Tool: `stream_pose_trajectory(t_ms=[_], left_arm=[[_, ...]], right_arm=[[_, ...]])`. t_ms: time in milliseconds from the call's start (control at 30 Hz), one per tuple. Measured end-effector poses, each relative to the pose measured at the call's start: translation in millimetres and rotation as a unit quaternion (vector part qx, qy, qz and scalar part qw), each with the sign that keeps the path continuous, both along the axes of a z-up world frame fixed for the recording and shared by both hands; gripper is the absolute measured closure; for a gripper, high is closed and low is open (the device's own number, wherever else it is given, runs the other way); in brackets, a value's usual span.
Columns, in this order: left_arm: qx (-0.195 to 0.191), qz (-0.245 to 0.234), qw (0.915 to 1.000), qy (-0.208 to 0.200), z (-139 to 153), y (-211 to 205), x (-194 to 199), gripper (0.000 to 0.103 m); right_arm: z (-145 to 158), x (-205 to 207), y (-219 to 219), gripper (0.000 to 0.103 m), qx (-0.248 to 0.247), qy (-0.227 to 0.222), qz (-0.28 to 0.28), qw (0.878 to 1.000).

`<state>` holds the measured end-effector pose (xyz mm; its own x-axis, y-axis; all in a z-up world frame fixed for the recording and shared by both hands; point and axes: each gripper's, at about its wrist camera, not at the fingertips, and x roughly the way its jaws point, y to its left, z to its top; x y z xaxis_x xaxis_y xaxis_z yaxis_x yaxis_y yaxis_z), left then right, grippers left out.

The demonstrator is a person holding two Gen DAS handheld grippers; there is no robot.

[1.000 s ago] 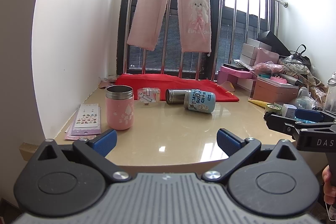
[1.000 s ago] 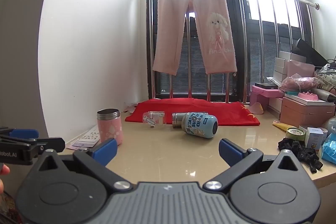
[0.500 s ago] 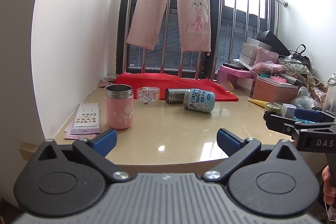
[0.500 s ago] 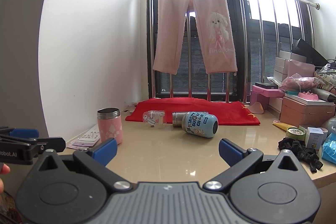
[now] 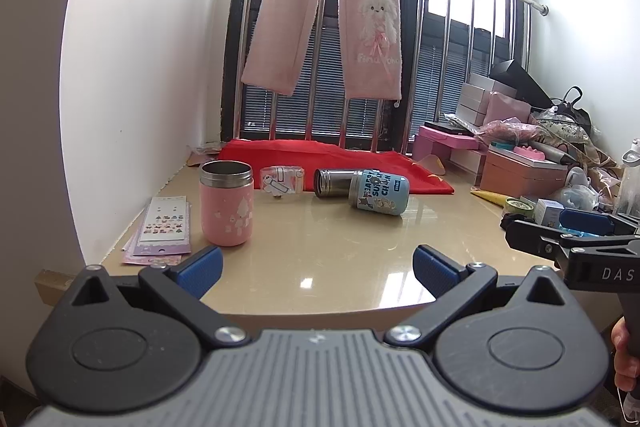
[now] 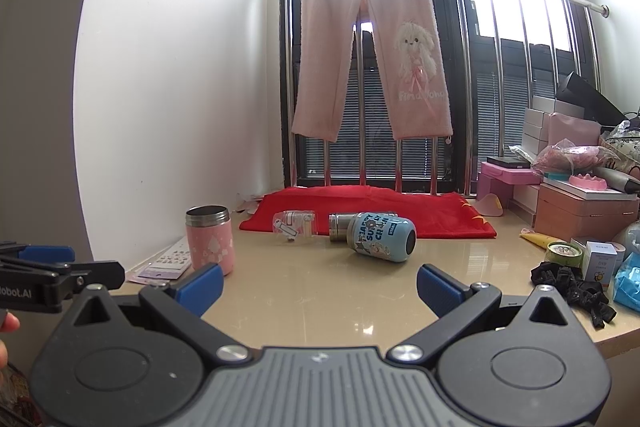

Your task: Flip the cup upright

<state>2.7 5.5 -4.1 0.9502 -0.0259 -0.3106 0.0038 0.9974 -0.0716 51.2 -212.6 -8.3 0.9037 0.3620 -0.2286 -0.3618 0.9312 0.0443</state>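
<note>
The light-blue printed steel cup (image 6: 374, 237) lies on its side mid-counter (image 6: 320, 291) by the red cloth (image 6: 368, 211), rigid, smooth and prone to roll, best pinched across its barrel, while both left tool (image 5: 316, 263) and right tool (image 6: 320, 277) gape wide, barely nearer than before.

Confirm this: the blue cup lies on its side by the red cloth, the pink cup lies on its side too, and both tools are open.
Not quite. The pink cup stands upright, steel mouth up, as the left wrist view shows. The rest holds: the blue cup lies on its side by the red cloth, and both the left tool and right tool are open.
</note>
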Motion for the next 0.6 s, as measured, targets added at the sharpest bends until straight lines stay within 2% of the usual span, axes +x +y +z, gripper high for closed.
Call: stream_pose_trajectory(t_ms=[600], left_arm=[[-0.002,-0.001,1.0,-0.004,0.3,1.4,-0.8,0.0]], right_arm=[[-0.4,-1.2,-0.5,0.0,0.0,0.0,0.0,1.0]])
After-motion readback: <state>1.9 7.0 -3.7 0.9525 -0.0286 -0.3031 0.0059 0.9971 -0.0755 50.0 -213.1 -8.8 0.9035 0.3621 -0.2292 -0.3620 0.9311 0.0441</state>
